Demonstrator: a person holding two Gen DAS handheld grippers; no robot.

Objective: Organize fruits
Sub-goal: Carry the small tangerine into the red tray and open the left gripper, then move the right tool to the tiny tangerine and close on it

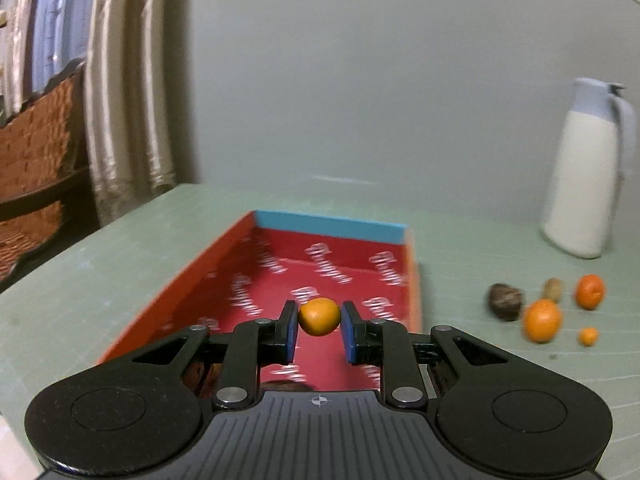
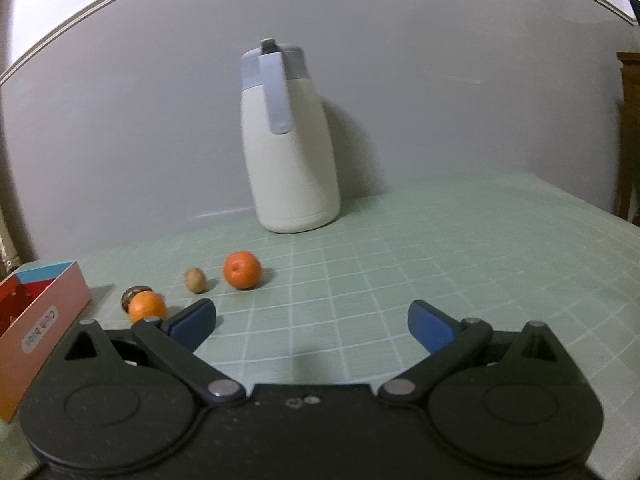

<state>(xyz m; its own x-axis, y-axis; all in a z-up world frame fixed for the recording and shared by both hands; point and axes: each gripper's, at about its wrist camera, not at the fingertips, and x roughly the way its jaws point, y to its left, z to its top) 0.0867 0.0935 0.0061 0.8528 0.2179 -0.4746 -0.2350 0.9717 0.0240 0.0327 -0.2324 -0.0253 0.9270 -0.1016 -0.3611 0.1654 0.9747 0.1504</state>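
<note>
We see a small orange fruit [image 1: 319,316] clamped between the blue pads of the left hand-held gripper [image 1: 319,322], held above the open red box [image 1: 224,268]. The box has a printed red lining, orange side walls and a blue far wall, and it sits on the pale green gridded table [image 1: 120,248]. From the right wrist camera, only the box's near corner [image 2: 44,312] shows at the left edge, with a pink outer side.

To the right of the box, on the table, we find a loose group: a dark brown round fruit [image 1: 505,301], a tan nut-like piece [image 1: 553,289], a larger orange [image 1: 542,320], another orange [image 1: 589,291] behind it, and a tiny orange fruit [image 1: 588,336] nearest the camera. They lie near one another; blur keeps us from telling whether any touch.

The right hand-held gripper [image 2: 312,324] has its fingers spread wide apart with nothing between them, hovering over bare table just beside that group.

Farther back, a white jug [image 2: 290,160] with a grey-blue lid and handle stands upright near the wall. At the far left of the left wrist view we see curtains [image 1: 120,80] and a wicker basket [image 1: 36,160].
</note>
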